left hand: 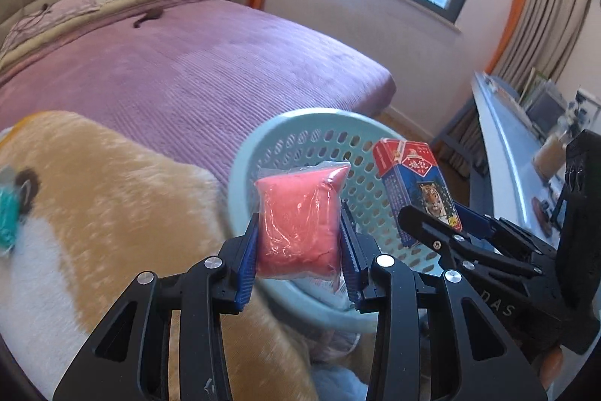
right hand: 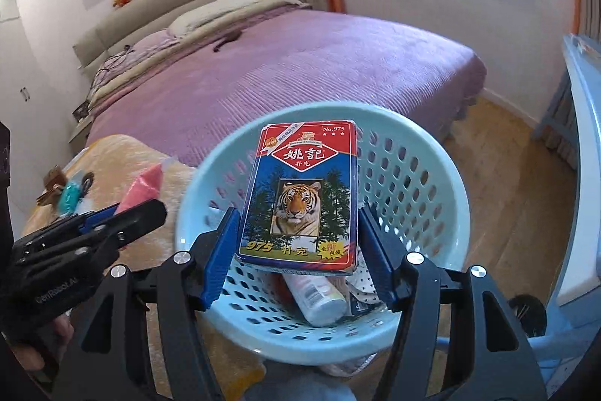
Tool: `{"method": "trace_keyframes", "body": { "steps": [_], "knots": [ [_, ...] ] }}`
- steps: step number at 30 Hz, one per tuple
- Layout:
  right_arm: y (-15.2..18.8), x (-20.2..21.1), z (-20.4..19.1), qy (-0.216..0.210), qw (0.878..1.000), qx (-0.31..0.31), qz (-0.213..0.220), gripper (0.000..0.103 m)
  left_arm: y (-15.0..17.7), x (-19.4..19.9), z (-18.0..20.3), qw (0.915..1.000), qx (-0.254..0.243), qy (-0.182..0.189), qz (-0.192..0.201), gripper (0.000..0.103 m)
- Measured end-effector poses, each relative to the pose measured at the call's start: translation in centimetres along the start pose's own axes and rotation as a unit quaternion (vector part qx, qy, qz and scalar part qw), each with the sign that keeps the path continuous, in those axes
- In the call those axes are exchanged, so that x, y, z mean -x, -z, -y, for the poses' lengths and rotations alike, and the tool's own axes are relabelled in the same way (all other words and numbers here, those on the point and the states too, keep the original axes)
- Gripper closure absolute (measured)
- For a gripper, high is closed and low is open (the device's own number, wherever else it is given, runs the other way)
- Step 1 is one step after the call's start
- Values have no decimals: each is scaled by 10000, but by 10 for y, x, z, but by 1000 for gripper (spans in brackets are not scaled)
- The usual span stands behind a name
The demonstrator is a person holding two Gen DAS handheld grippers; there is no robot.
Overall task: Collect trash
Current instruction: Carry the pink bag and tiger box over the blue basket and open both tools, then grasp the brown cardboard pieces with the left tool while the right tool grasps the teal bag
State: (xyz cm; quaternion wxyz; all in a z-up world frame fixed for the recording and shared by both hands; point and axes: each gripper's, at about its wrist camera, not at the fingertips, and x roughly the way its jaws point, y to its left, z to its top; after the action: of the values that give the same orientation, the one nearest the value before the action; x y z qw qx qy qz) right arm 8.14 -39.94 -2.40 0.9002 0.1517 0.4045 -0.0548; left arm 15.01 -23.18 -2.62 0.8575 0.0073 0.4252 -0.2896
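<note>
Between the blue pads of the left gripper (left hand: 299, 232) sat a pink packet (left hand: 300, 220) in clear wrap, clamped on both sides and held over the near rim of the pale blue basket (left hand: 263, 141). The right gripper (right hand: 296, 247) gripped a playing-card box (right hand: 300, 194) printed with a tiger, its jaws closed against the box's long edges, directly above the basket's opening (right hand: 432, 175). The box hid much of the basket's interior; beneath it a white cylindrical container (right hand: 319, 299) and crumpled items showed only in part, too obscured to identify. Left of the basket lay a tan and white plush blanket (left hand: 112, 213) bearing a teal object (left hand: 7, 217), cut off by the frame edge in the left wrist view. Behind stood a bed with a purple cover (right hand: 300, 62). Open wooden floor (right hand: 507, 194) lay to the basket's right, bounded by a light blue table edge (right hand: 586, 138). The basket's base was hidden by the gripper arms.
</note>
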Motion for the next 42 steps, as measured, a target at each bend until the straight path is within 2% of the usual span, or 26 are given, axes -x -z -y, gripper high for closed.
{"method": "trace_keyframes", "body": {
  "steps": [2,4,5,11,15,23,27,32,33,35,38,42],
  "knots": [
    [0,-7,7,-3,9999,-122,-123,42,-2,-7,2,10000,-68,2,-43,63],
    [0,-11,14,-30,9996,-219,-182,42,-1,-10,5,9999,-159,-55,-38,37],
    [1,-12,17,-29,9995,-245,-195,42,2,-7,5,9997,-200,-133,38,36],
    [2,-8,13,-112,9994,-292,-156,42,14,16,-6,9995,-149,-163,205,36],
    [1,5,-15,-248,9997,0,12,42,21,45,-30,9987,33,-254,444,36],
    [3,15,-106,-773,9942,721,177,42,25,114,-99,9910,515,-766,971,37],
    [5,10,-158,-1065,9879,1119,168,42,29,154,-148,9819,757,-1171,1283,37],
    [10,3,-224,-1117,9792,1663,322,42,24,187,-215,9707,1094,-1575,1446,37],
    [10,0,-232,-1153,9782,1701,312,42,21,189,-234,9705,1183,-1567,1397,37],
    [9,-9,-251,-1289,9756,1763,215,50,17,187,-258,9711,1260,-1569,1282,37],
    [9,-24,-275,-1434,9722,1848,15,55,11,174,-284,9747,1255,-1500,1082,37],
    [9,-45,-298,-1628,9679,1896,-275,55,10,155,-318,9809,1439,-951,896,37]
  ]
}}
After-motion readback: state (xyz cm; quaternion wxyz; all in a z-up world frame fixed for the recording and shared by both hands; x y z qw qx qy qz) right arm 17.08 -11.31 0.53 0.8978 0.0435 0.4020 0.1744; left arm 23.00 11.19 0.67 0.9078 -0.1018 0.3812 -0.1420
